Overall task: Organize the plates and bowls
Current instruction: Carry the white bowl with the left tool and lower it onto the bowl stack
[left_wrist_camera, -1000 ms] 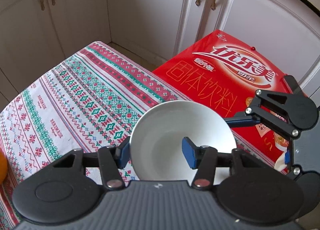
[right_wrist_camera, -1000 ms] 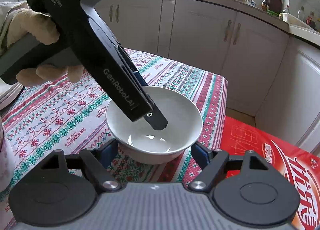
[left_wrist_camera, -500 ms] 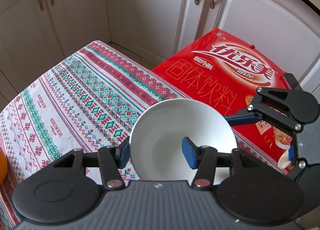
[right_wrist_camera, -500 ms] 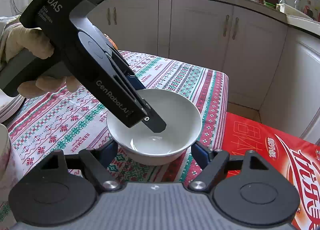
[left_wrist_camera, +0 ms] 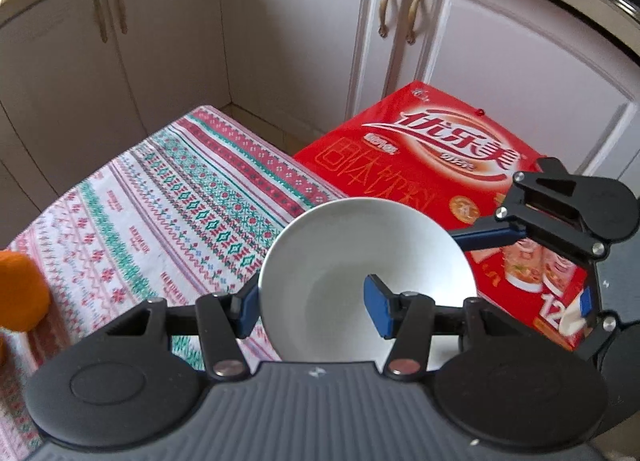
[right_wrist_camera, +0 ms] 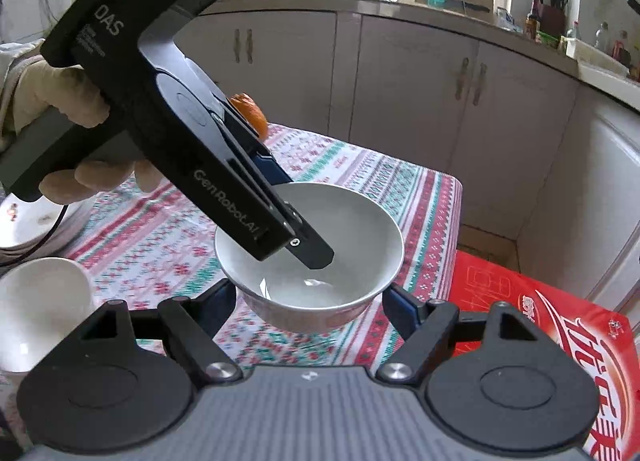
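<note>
A white bowl [left_wrist_camera: 344,261] [right_wrist_camera: 352,229] is lifted above the patterned tablecloth near the table's corner. My left gripper [left_wrist_camera: 312,303] is shut on its rim, one finger outside and one inside; it shows in the right wrist view [right_wrist_camera: 288,221] coming down from the left. My right gripper [right_wrist_camera: 310,301] is open, its fingers on either side of the bowl just below it, not touching that I can see. It shows at the right of the left wrist view [left_wrist_camera: 520,265]. A second white bowl [right_wrist_camera: 36,309] and stacked plates [right_wrist_camera: 24,221] are at the left.
A red printed carton [left_wrist_camera: 440,165] [right_wrist_camera: 540,321] stands beside the table's corner, below the bowl's right side. An orange fruit [left_wrist_camera: 20,289] [right_wrist_camera: 250,111] lies on the tablecloth [left_wrist_camera: 160,201]. White cabinet doors [left_wrist_camera: 320,41] stand close behind.
The bowl has risen off the tablecloth in my left gripper's hold. My right gripper has risen too, staying open under the bowl; more of the cabinets and counter shows.
</note>
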`<state>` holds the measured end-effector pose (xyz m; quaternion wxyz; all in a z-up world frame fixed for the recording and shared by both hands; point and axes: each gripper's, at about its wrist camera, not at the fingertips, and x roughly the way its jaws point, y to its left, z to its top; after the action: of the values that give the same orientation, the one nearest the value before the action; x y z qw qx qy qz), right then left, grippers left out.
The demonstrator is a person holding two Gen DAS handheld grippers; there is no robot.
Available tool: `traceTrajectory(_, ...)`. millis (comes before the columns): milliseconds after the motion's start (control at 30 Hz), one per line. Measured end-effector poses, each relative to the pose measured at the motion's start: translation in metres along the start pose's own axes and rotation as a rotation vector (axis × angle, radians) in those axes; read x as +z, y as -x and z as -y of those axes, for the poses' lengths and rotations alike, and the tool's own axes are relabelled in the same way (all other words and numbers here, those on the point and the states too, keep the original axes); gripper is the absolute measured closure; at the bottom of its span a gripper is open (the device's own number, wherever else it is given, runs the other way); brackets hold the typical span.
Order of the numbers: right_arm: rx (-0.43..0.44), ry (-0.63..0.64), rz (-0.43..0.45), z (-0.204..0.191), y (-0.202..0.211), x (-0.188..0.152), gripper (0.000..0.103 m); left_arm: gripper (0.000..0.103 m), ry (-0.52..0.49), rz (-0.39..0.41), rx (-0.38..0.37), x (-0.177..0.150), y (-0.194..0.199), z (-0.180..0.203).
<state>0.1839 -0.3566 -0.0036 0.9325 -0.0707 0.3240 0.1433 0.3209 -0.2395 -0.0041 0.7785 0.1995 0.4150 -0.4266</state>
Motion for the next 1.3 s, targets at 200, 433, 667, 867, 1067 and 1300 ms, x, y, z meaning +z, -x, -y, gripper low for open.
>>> traceTrajectory(200,0.051,-0.015,-0.004,-0.022,0.030,0.001,0.019,0.050,-0.019,0.029,0.010,-0.019,0.045,0.020)
traceTrajectory(433,0.088,0.012,0.002,-0.055,0.059,0.002,0.019,0.050,-0.016,0.049,0.025,-0.045,0.085,0.032)
traceTrajectory(667,0.119,0.064,-0.003,-0.088,0.068,0.002,0.019,0.050,0.023,0.056,0.053,-0.076,0.110,0.033)
traceTrajectory(867,0.167,0.087,-0.017,-0.112,0.064,0.002,0.019,0.050,0.078,0.053,0.072,-0.104,0.125,0.025)
traceTrajectory(1067,0.205,0.089,-0.041,-0.128,0.059,-0.002,0.019,0.050,0.115,0.043,0.078,-0.123,0.129,0.021)
traceTrajectory(1300,0.224,0.090,-0.079,-0.137,0.051,-0.007,0.019,0.050,0.146,0.023,0.067,-0.139,0.123,0.018)
